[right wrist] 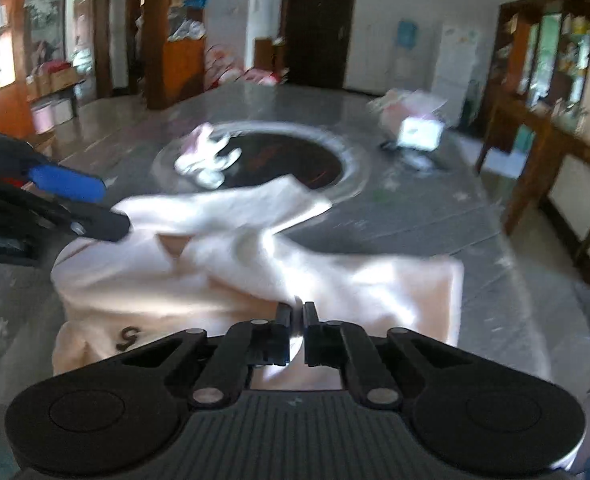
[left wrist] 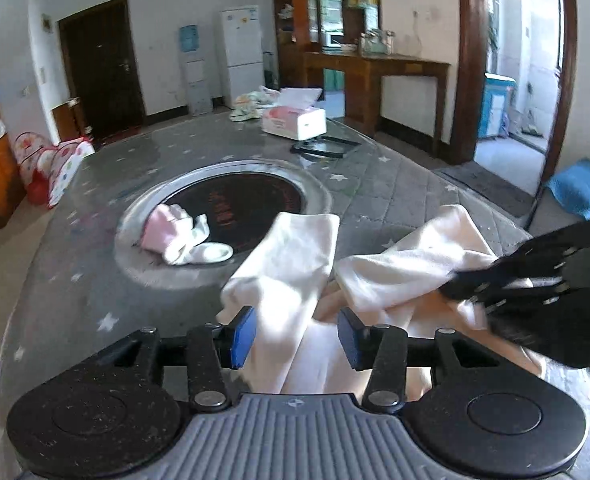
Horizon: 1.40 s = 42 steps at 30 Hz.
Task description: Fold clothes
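A pale pink and white garment (left wrist: 295,264) lies crumpled on the grey star-patterned table (left wrist: 95,280). Two sleeve-like parts stretch away from me. My left gripper (left wrist: 297,334) is open, its blue pads (left wrist: 243,336) on either side of a fold of the cloth near the front edge. My right gripper (right wrist: 298,320) is shut on a bunched white fold of the garment (right wrist: 255,268); it also shows in the left wrist view (left wrist: 491,284) at the right. The left gripper shows in the right wrist view (right wrist: 79,204) at the left, above the garment's edge. A dark "S" mark (right wrist: 129,338) is on the cloth.
A round dark hotplate (left wrist: 247,204) with a metal ring sits in the table's middle. Small pink and white clothes (left wrist: 183,240) lie on its rim. A tissue box (left wrist: 295,120) and a black tray (left wrist: 325,146) stand at the far end. A blue chair (left wrist: 579,188) is at the right.
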### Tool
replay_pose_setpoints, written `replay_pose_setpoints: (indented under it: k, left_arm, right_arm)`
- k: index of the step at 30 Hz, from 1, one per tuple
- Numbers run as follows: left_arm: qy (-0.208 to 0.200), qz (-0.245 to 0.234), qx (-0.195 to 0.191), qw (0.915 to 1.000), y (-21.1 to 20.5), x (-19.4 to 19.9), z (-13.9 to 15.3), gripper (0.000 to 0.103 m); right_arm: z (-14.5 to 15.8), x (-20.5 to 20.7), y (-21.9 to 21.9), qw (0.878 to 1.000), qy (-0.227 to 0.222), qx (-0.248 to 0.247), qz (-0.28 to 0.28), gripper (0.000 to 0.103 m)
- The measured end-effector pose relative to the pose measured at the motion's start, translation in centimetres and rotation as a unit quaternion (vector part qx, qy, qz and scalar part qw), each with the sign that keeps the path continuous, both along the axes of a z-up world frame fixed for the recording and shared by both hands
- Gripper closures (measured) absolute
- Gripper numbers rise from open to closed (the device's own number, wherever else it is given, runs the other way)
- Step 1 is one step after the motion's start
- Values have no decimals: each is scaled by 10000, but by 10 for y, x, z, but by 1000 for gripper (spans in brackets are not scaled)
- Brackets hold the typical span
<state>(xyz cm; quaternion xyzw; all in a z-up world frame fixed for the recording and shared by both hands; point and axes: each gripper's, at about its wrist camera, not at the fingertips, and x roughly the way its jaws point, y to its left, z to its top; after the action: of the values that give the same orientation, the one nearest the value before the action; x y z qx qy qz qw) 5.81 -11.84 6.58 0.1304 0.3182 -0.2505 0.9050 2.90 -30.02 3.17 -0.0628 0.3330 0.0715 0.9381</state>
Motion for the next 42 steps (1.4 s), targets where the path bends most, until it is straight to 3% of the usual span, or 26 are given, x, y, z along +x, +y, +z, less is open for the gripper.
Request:
replay_pose_setpoints:
  k: [8,10,12,15,19,29,37,42]
  left_arm:
    - [135,-237,440,9987,-22,31,-27,55]
    - [175,-172,465,9986,-19,36,-33,64]
    - [205,-114,403,9989,-12,38,-34,80]
    - [260,-19,224,9994,-1,37,-30,91]
    - [177,126,-2,9998,15,25,-16,92]
    - [337,412,-1036,9932,77,-27,15,92]
    - [464,810,-1364,9862,125,-69,16,95]
    - [503,520,-1103,9913,127,-93,7,92]
  right_arm:
    - [39,-39,-55,9950,-598,-88,-793,99]
    - [46,-52,-71,9922,-710,-145,-1014,99]
    - [50,-64,-86,9895,-744,-173,-1227,99]
    - [49,-77,-105,9855,-730,-193,-1521,99]
    - [41,-89,-125,9807,-626,-71,-1848,99]
    - [30,-121,-130,9791,-621,106,-1931,99]
    - [35,-153,-129,9781,-683,103,-1961,99]
    - [23,-157,-123,9812,-326,-183,-1896,96]
